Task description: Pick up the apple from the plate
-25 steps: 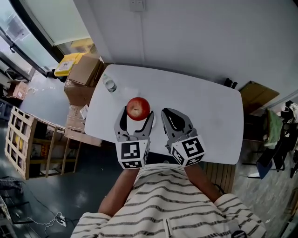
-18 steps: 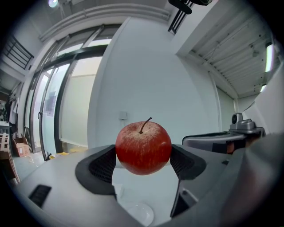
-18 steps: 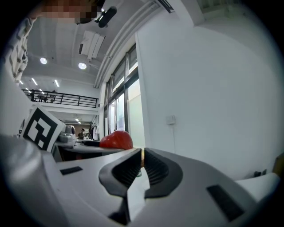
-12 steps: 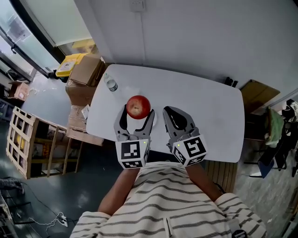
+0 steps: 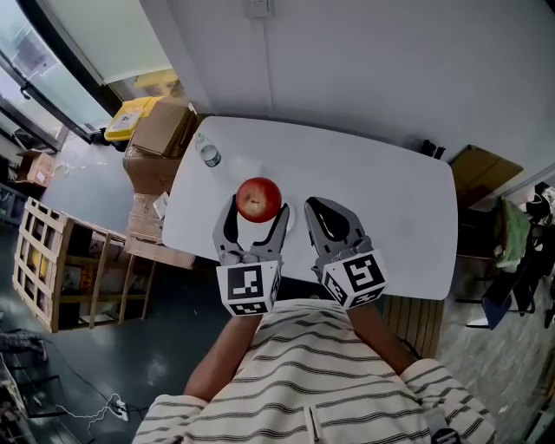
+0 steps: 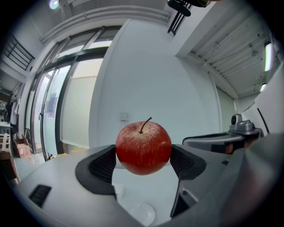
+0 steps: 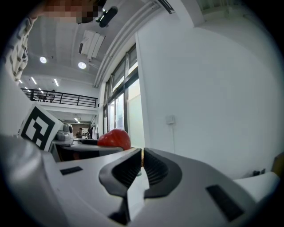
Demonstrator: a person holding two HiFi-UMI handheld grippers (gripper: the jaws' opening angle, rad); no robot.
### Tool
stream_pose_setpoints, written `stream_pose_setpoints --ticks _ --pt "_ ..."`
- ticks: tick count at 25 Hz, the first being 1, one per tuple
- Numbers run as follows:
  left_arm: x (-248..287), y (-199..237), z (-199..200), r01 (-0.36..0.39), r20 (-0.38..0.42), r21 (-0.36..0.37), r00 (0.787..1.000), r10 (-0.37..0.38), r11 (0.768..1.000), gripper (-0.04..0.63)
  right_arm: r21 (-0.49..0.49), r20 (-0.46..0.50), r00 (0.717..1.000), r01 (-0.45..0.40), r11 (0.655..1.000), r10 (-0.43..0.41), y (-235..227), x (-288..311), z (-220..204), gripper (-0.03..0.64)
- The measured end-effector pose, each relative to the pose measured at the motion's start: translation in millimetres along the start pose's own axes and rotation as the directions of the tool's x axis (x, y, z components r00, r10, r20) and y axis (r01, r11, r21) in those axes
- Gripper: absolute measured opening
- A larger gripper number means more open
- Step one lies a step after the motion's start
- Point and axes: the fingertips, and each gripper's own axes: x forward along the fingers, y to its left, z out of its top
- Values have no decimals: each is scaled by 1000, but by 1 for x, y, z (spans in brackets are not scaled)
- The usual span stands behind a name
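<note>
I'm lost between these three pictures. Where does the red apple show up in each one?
Head view: the apple is near the middle, above the white table, in the left gripper.
Left gripper view: dead centre, clamped between the two dark fingers.
Right gripper view: small, left of centre, only its top showing.
Shared landmark: the wall plate on the wall behind the table.

The apple (image 6: 143,148) is covered in glossy, finely speckled skin. The left gripper (image 5: 255,212) is moulded in smooth matt grey plastic, its pads (image 6: 103,165) ribbed black. The table (image 5: 381,199) is finished smooth white; the boxes (image 5: 156,139) are made of brown cardboard.
</note>
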Motion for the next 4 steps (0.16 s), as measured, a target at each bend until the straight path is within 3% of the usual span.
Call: stream_pose_setpoints --ticks 4 --pt "-3 4 -5 -6 -2 6 1000 6 1000 390 -2 -5 1000 3 1000 -3 3 2 -3 14"
